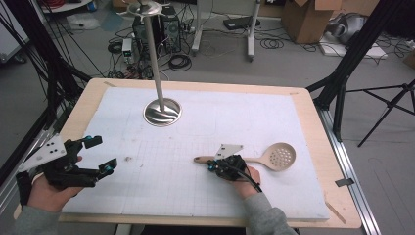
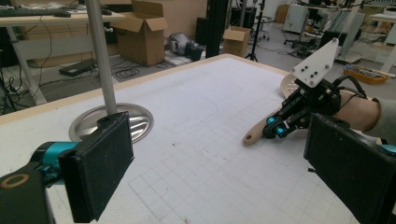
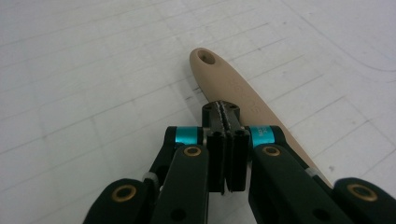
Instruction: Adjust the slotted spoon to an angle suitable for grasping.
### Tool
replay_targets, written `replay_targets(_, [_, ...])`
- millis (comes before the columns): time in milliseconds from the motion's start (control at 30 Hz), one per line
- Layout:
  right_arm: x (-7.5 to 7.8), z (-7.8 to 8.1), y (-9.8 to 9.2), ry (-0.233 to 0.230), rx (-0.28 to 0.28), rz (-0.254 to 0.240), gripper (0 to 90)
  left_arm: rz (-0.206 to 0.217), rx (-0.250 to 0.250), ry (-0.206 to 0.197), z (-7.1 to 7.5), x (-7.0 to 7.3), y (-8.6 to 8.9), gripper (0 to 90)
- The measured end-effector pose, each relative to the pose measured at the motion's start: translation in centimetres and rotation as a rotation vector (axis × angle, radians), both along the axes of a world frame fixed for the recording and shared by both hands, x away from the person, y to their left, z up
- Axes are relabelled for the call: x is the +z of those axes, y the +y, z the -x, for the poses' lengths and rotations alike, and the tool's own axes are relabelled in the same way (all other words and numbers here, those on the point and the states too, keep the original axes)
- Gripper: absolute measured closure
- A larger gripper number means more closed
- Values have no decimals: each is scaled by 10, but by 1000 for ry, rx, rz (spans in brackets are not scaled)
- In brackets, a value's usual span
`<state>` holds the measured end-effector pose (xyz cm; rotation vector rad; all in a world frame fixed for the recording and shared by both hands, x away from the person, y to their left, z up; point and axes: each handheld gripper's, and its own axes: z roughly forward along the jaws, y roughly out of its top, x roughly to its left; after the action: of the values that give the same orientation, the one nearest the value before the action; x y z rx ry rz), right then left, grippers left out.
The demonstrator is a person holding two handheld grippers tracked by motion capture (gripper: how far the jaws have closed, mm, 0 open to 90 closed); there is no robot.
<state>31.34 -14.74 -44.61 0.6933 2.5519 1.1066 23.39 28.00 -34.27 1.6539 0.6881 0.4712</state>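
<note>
One slotted spoon [image 1: 274,157] on white mat [image 1: 195,196]. One metal stand [image 1: 159,78]: one round base, one upright pole, one disc at top. One white mat, one wooden table [image 1: 313,127] under it. Two handheld grippers: left gripper [image 1: 100,156], right gripper [image 1: 211,167]. Two black pads per gripper. Two hands, two grey sleeves. Floor behind table: at least two cardboard boxes [image 2: 144,35], several cable coils, exact count unclear.

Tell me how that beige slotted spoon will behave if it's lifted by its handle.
The slotted spoon looks rigid, so it probably won't flop. Its wide perforated bowl may make it head-heavy and inclined to tip. The smooth handle could slip between the right gripper's shut fingers.
</note>
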Motion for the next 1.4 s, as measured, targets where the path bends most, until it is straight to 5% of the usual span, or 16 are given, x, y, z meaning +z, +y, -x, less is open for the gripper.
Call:
replay_targets(1000, [-3,-42,9,-33,-121,-24,895,21,-8,-20,7,0,2,85])
replay_targets(1400, [19,-33,-12,-20,-176,-122,893,36,3,-20,5,1,10,85])
